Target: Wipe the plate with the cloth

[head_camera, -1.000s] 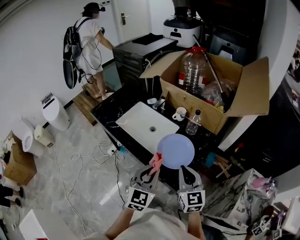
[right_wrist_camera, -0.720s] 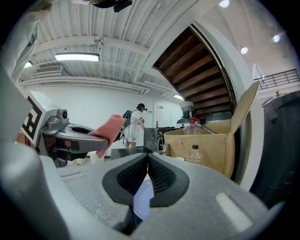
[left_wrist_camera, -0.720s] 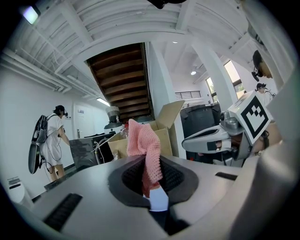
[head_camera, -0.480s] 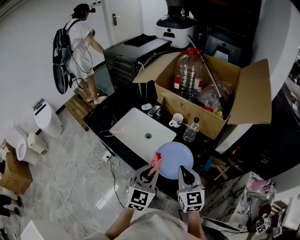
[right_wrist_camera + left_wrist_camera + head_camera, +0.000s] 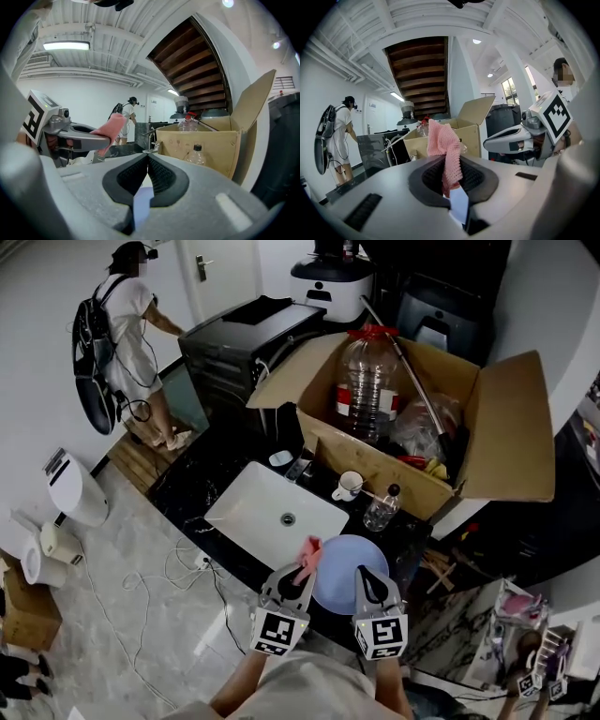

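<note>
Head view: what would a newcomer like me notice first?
Probably the pale blue plate near the bottom centre, clamped at its rim by the right gripper, with a pink cloth pinched in the left gripper beside it. Behind them, past the white sink, a big open cardboard box holds a large clear bottle.

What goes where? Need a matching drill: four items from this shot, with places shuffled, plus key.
Items:
1. cloth
2. plate
3. mug
4. large bottle

Places:
A. standing in the cardboard box
B. clamped in the left gripper
C. on the counter beside the sink
D. clamped by its near edge in the right gripper

Pairs: 1-B, 2-D, 3-C, 4-A
</note>
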`<state>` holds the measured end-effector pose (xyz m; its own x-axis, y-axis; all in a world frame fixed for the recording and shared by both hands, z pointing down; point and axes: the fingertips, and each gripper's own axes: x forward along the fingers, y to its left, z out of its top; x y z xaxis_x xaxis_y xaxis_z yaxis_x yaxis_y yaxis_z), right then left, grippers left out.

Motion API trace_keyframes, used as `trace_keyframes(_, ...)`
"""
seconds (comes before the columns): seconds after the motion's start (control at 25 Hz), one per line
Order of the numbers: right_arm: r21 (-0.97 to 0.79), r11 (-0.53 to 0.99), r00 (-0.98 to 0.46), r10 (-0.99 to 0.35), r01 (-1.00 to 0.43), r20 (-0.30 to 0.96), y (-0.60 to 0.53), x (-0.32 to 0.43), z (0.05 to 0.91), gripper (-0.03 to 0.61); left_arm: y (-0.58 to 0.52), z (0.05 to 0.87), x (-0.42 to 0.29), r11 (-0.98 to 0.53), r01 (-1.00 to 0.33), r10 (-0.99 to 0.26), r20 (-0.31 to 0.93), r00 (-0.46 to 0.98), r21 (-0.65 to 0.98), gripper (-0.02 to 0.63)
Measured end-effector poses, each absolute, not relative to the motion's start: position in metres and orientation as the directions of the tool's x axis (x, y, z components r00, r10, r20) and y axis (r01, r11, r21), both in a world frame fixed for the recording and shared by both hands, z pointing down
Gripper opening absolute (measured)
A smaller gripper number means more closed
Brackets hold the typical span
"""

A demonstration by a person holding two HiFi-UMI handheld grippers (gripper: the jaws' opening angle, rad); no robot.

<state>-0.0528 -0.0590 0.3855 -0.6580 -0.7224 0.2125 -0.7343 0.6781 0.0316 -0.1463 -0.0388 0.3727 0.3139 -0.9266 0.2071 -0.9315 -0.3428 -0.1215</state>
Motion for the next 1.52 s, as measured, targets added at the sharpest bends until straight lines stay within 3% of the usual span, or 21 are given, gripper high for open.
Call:
trace_keyframes(0.44, 0.012, 0.593, -0.558, -0.765, -0.805, 0.322, -0.107, -0.069, 0.431, 0.006, -0.099, 0.421, -0.168, -0.454, -0.887, -0.864, 0.283, 0.416, -0.081, 0.034)
trace_keyframes(1.04, 0.052, 0.457, -0.379, -0.792, -0.888, 0.479, -0.113, -0.036, 0.495, 0.007, -0.124, 0.491, -0.147, -0.635, -0.772, -0.709, 0.424, 0.563, -0.037, 0.034)
trace_keyframes(1.52, 0.027, 0.46, -0.381, -0.765, -0.888, 0.52, -0.121, -0.009, 0.524, 0.008, -0.134, 0.522, -0.108, -0.691, -0.721, -0.645, 0.497, 0.58, -0.055, 0.034)
